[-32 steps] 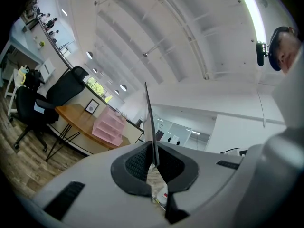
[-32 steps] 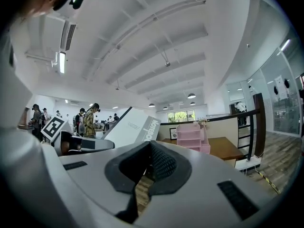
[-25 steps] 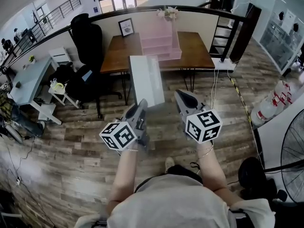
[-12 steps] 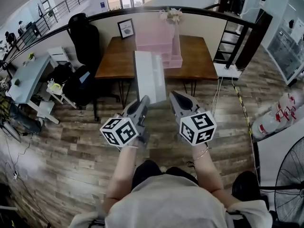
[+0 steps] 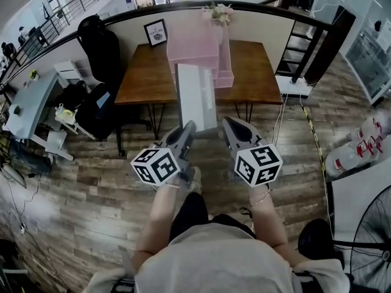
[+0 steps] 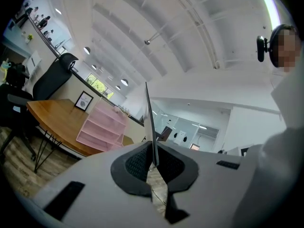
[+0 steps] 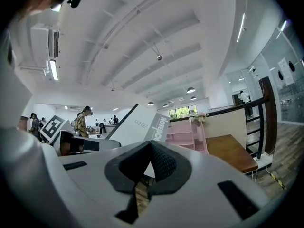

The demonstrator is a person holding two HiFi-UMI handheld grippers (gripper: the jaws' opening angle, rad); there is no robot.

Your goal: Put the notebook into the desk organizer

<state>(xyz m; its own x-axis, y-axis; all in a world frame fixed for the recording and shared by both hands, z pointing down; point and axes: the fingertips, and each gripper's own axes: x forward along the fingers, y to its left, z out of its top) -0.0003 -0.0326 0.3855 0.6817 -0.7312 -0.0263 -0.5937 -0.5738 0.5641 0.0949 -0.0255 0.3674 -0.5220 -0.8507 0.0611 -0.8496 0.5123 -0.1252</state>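
Note:
My left gripper [image 5: 189, 129] is shut on the near edge of a thin white-grey notebook [image 5: 197, 96], which stands on edge and juts forward. In the head view its far end overlaps the near edge of the wooden table [image 5: 142, 78], just short of the pink desk organizer [image 5: 194, 46]. In the left gripper view the notebook [image 6: 149, 115] shows edge-on between the pads, with the organizer [image 6: 100, 129] at lower left. My right gripper [image 5: 227, 122] travels beside it, shut and holding nothing. From the right gripper view [image 7: 150, 143] the notebook's cover [image 7: 135, 125] rises to the left and the organizer [image 7: 183, 132] stands behind.
A black office chair [image 5: 101, 47] stands left of the table, with a framed picture [image 5: 155, 32] and flowers [image 5: 218, 11] at the table's back. A pale desk [image 5: 30, 102] is far left. Stairs [image 5: 296, 47], white bottles [image 5: 366, 133] and a fan [image 5: 374, 224] are on the right.
Both grippers have moved forward toward the table with the notebook still held. Table and organizer look nearer, and the notebook's far end now overlaps the table's near edge.

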